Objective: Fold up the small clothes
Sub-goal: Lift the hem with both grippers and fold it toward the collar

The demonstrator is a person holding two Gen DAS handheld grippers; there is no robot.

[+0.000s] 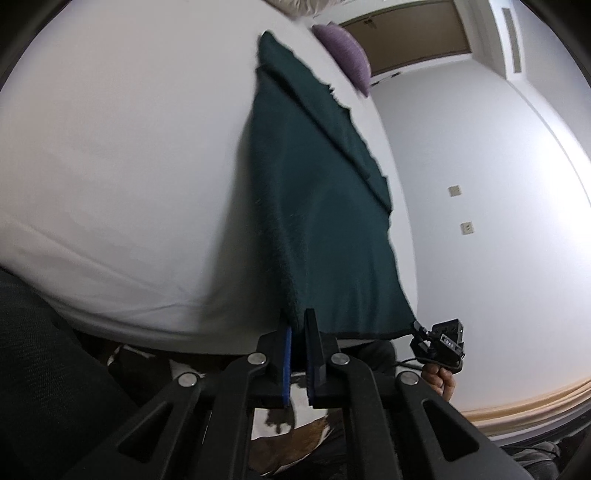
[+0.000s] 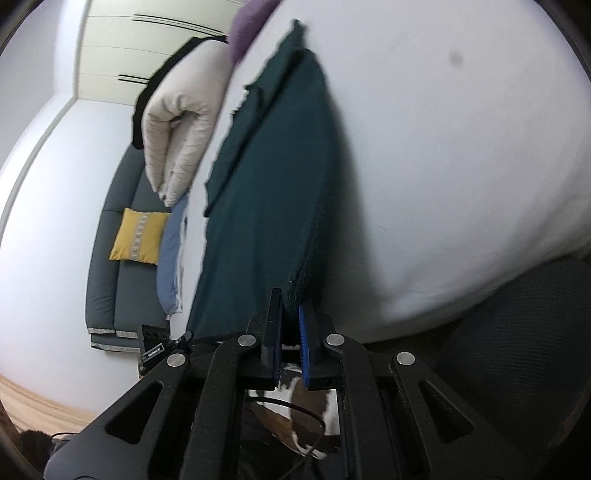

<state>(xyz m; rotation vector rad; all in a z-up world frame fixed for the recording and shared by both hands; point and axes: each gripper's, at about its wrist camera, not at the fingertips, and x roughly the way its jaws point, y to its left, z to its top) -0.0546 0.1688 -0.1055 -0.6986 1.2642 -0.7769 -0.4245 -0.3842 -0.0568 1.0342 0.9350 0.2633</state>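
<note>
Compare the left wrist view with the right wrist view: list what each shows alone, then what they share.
Left wrist view only: two wall switch plates and a brown door.

Right wrist view only: a grey sofa with a yellow cushion, a folded cream quilt and a blue cloth.

Both: the dark green garment on the white bed, a purple item, and each hand-held gripper pinching a near corner, left and right.

A home bedroom: white bed, grey sofa with yellow cushion, folded duvet.
</note>
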